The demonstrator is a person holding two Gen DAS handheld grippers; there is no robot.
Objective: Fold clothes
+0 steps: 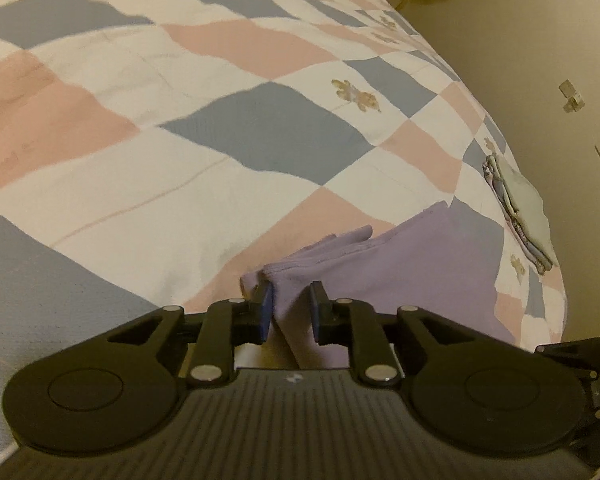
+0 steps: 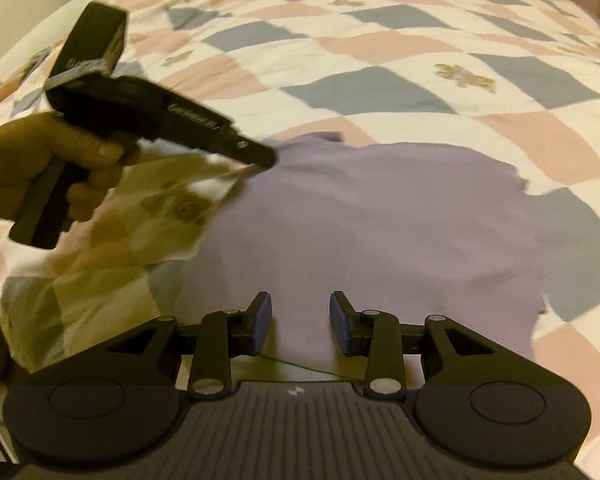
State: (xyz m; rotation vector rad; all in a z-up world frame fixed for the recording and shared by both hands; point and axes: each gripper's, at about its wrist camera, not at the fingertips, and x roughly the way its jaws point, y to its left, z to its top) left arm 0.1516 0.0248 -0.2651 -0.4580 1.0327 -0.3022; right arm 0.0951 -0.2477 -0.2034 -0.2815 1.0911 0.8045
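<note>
Item: lilac garment (image 2: pixel 364 224), lying on my checkered bed quilt (image 2: pixel 380 48). My left gripper (image 1: pixel 291 312), fingers part-open, straddles a raised fold at the garment's edge. My right gripper (image 2: pixel 300 326), fingers wide apart and empty, hovers at the garment's 6 o'clock edge.

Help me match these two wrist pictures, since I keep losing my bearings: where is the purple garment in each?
Left wrist: purple garment lower right, a bunched edge between the left gripper's fingers.
Right wrist: centre, spread flat, ahead of the right gripper.
Shared landmark: the bear print on the checked quilt.
</note>
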